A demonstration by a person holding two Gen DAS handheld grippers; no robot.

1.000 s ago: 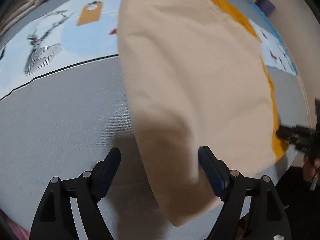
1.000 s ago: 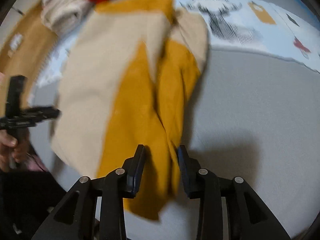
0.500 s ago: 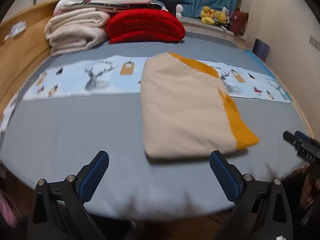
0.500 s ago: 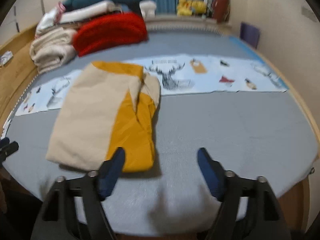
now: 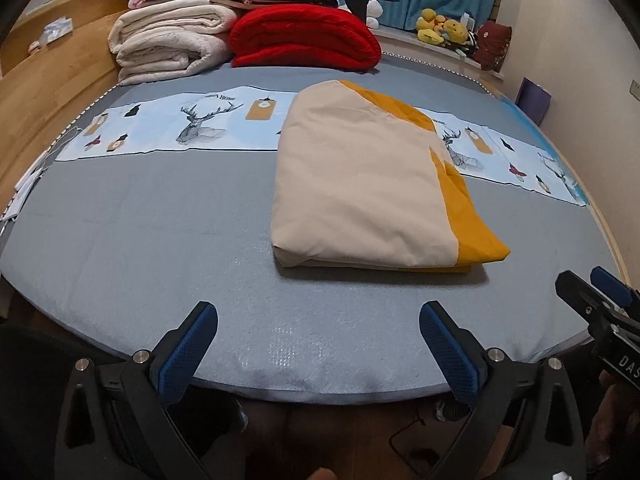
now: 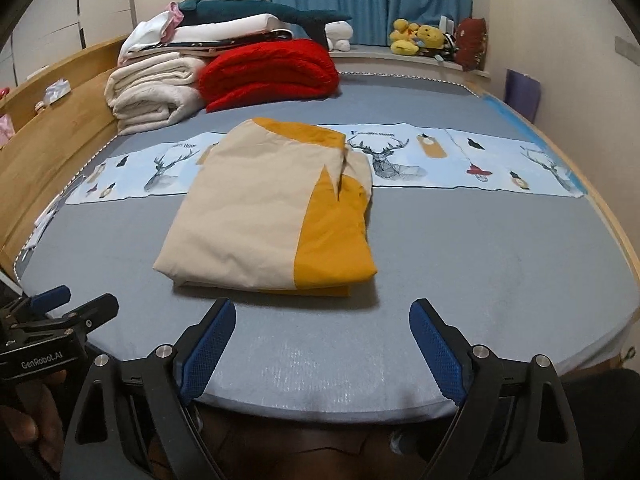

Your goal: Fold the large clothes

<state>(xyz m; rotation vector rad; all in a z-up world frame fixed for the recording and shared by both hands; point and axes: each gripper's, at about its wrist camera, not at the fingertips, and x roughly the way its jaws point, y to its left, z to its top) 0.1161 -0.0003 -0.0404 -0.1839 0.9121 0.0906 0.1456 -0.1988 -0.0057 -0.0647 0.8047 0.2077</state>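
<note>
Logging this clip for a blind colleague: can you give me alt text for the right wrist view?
A folded beige and mustard garment lies flat on a grey bed, untouched, partly over a deer-print cloth strip. The right claw hangs open at the bed's near edge, with the left claw at lower left. Folded blankets are stacked behind.

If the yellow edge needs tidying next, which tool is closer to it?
Probably right. The folded garment lies flat; its yellow strip sits nearly centred ahead of the open right tool. For the open left tool, that strip lies off to the right.
</note>
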